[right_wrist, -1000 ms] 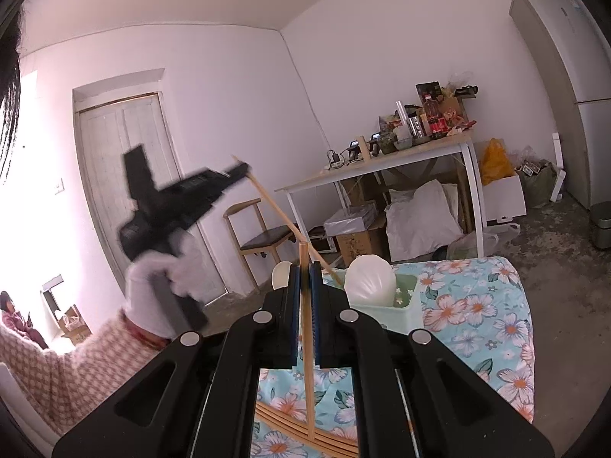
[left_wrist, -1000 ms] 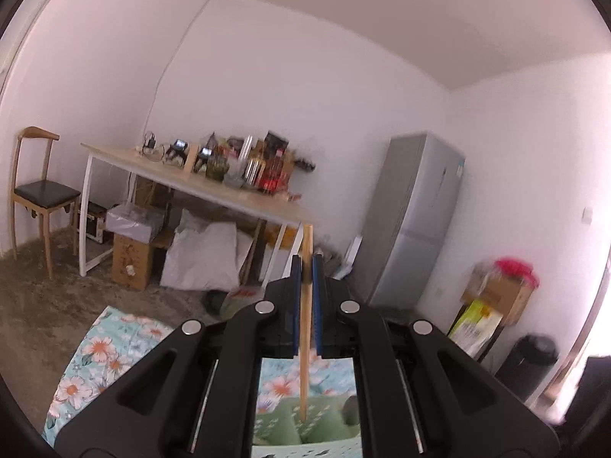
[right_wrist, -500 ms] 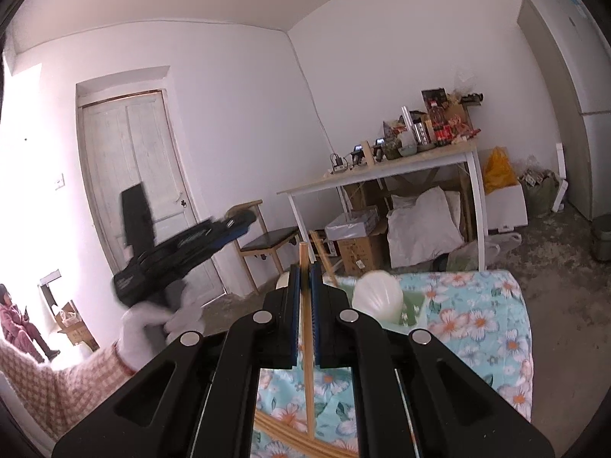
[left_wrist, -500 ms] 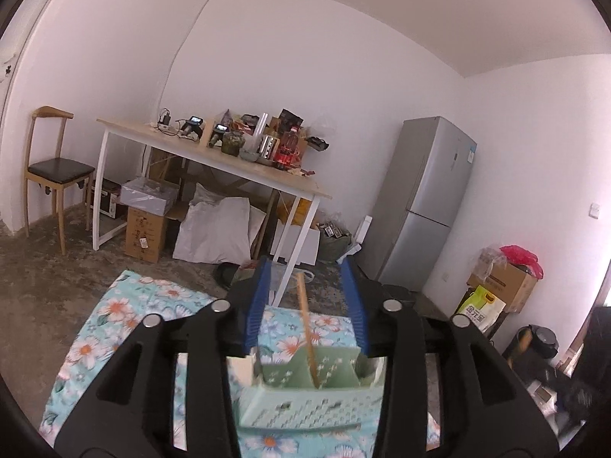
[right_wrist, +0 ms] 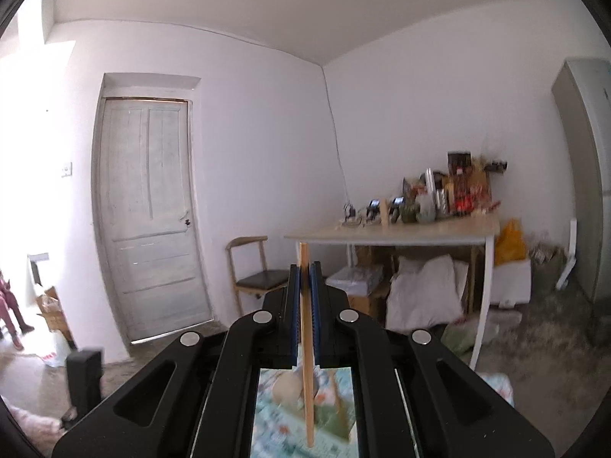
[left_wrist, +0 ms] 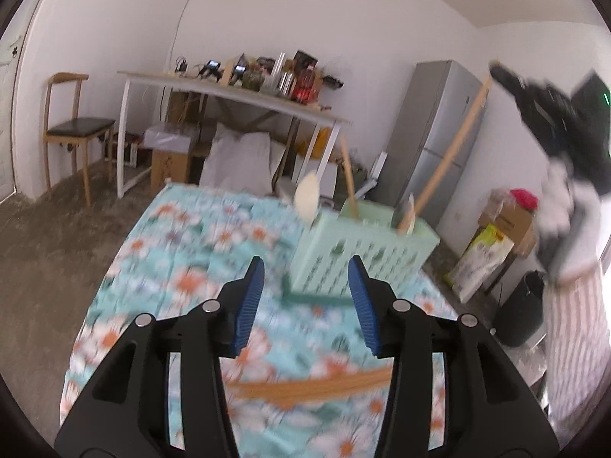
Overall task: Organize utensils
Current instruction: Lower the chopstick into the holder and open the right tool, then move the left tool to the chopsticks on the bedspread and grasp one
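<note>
Left gripper [left_wrist: 305,297]: jaws opening, about half spread, nothing between the blue pads [left_wrist: 250,305]. It points down at the floral tablecloth [left_wrist: 191,252], with the mint utensil basket [left_wrist: 366,252] just ahead and slightly right of centre.

Basket sits near the far right corner of the cloth; its right wall is close to the cloth edge. One chopstick [left_wrist: 349,181] stands in the back of the basket, tilted left. A pale spoon [left_wrist: 307,198] sticks up at its left corner. A dark green strip shows at the basket's near base; can't tell what it is.

Loose chopsticks [left_wrist: 324,385] lie flat on the cloth below the left gripper, blurred, count unclear. Open cloth to the left of the basket, all the way to the left edge.

Right gripper [right_wrist: 304,305]: jaws clamped tight on a single chopstick [right_wrist: 305,343], held roughly upright, top end clear above the pads, lower end hanging over the basket area. In the left wrist view this held chopstick slants down to the basket's right end, tip at or just inside the rim; can't tell which.

Background: white table [left_wrist: 236,95], chair [left_wrist: 72,129], fridge [left_wrist: 439,133], all well apart from the cloth.
</note>
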The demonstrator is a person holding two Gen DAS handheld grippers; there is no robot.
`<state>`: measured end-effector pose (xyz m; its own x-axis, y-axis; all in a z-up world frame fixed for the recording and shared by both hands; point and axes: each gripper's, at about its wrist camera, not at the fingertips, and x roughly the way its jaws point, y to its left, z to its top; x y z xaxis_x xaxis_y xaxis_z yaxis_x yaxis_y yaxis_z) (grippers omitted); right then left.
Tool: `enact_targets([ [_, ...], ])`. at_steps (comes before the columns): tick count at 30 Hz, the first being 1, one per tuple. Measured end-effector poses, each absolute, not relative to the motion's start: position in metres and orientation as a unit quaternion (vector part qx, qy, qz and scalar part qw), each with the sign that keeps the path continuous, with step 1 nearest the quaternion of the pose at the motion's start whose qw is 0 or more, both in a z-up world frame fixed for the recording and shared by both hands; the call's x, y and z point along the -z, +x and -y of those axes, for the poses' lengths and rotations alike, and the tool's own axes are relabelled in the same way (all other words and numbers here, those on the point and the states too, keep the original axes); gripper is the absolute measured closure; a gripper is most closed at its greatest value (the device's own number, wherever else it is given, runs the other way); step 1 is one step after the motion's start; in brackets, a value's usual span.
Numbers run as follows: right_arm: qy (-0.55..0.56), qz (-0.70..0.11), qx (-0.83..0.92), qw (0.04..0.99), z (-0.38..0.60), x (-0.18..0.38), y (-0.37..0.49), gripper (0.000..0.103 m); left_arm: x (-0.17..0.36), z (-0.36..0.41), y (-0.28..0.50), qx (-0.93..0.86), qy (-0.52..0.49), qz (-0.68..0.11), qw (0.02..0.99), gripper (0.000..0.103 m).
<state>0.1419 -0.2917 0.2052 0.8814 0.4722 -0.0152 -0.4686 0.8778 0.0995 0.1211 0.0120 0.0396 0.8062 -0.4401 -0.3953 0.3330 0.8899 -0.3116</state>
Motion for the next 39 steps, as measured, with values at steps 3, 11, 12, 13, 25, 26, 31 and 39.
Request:
enact_targets([
  [3, 0.027, -0.013, -0.224, 0.974, 0.284, -0.21, 0.156, 0.097, -0.025, -0.023, 0.111, 0.197, -0.118, -0.247, 0.942, 0.054],
  [11, -0.033, -0.058, -0.171, 0.983, 0.259, -0.165, 0.192, 0.097, 0.009, -0.036, 0.1, 0.179, -0.133, -0.294, 0.929, 0.053],
  [12, -0.033, -0.074, -0.171, 0.982, 0.257, -0.156, 0.197, 0.096, 0.011, -0.034, 0.099, 0.179, -0.133, -0.296, 0.929, 0.053],
  [13, -0.031, -0.082, -0.17, 0.982, 0.258, -0.153, 0.199, 0.096, 0.013, -0.035, 0.098, 0.179, -0.133, -0.299, 0.928, 0.052],
  [25, 0.021, -0.071, -0.181, 0.981, 0.287, -0.161, 0.153, 0.07, 0.014, -0.032, 0.097, 0.179, -0.136, -0.301, 0.927, 0.05],
  [26, 0.025, -0.07, -0.181, 0.981, 0.29, -0.16, 0.143, 0.07, 0.014, -0.032, 0.097, 0.179, -0.135, -0.302, 0.926, 0.05],
  [31, 0.058, -0.093, -0.198, 0.974, 0.302, -0.137, 0.11, 0.069, 0.015, -0.034, 0.096, 0.179, -0.139, -0.312, 0.923, 0.047],
  [39, 0.14, -0.245, -0.201, 0.938, 0.298, -0.037, 0.095, 0.068, 0.022, -0.029, 0.102, 0.177, -0.143, -0.336, 0.914, 0.045],
])
